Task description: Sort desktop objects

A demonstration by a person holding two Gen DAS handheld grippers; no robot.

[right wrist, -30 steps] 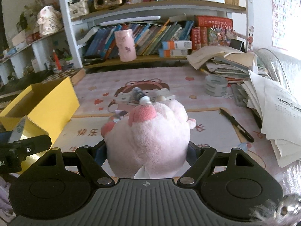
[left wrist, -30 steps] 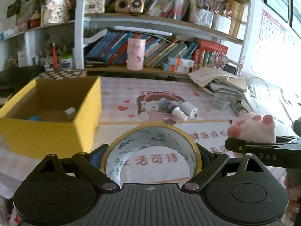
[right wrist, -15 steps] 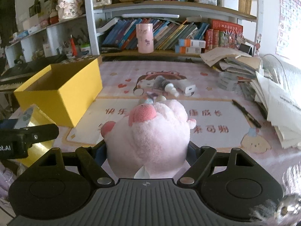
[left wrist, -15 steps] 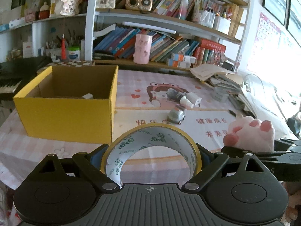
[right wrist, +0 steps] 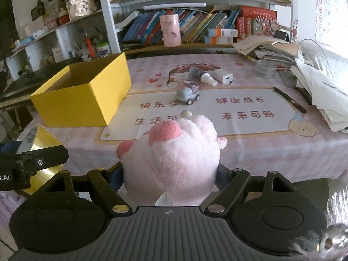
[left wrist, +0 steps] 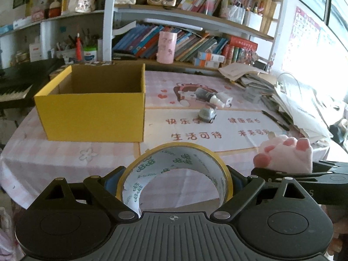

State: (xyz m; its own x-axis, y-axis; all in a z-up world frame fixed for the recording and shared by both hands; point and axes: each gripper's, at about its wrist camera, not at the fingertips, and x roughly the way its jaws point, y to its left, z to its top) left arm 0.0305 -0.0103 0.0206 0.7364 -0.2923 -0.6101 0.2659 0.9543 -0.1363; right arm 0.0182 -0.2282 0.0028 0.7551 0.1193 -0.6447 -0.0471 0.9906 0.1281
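Yellow box [left wrist: 93,106] sits at the table's left edge, ahead-left of both grippers; left gripper [left wrist: 174,180], clamping the tape roll [left wrist: 174,169], is nearer than right gripper [right wrist: 171,174], squeezing the plush paw [right wrist: 174,154].

Both tongs look alike: matte black plastic w/ a ribbed centre plate, small crosshair mark at its top edge, round disc each side, silver screw heads on angled link arms. Left tongs [left wrist: 174,180] show blue pads (partly hidden); right tongs [right wrist: 170,174] likewise. White lettering on the side, incomplete.

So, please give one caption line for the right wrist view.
Right hand-held gripper shut on a pink plush paw, facing the yellow box.
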